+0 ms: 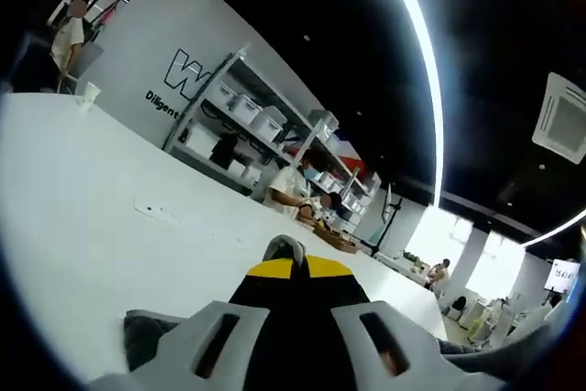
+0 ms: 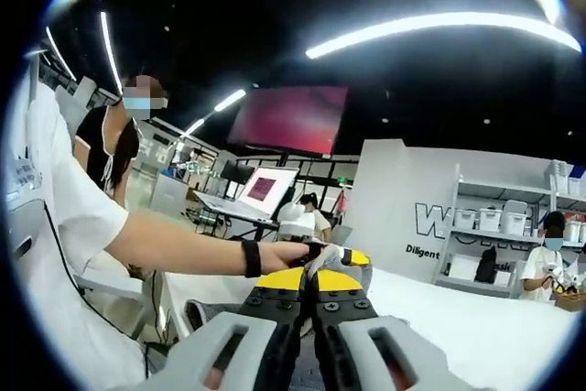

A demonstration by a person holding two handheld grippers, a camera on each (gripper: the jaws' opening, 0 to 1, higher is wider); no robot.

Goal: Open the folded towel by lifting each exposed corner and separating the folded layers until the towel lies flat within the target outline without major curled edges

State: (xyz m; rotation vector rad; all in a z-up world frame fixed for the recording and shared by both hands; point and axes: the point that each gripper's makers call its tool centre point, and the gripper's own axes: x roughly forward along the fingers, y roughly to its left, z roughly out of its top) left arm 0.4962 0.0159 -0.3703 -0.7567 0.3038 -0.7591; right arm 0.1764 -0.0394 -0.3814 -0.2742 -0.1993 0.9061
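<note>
- Lifting calls for a slow, level raise, I judge, so the pinched layer peels free without dragging the whole towel [image 1: 146, 336] across the white table [image 1: 82, 226].
- In the left gripper view, the left gripper [image 1: 291, 267] sits low centre, jaws pressed together on a small grey fold of towel; more dark cloth lies at lower left, just beside the jaws.
- In the right gripper view, the right gripper [image 2: 311, 304] is pressed together low centre, apparently nipping grey cloth, with a person's hand [image 2: 288, 254] just beyond.

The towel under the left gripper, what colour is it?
Dark grey; the towel shows best in the left gripper view, lying on the white table.
</note>
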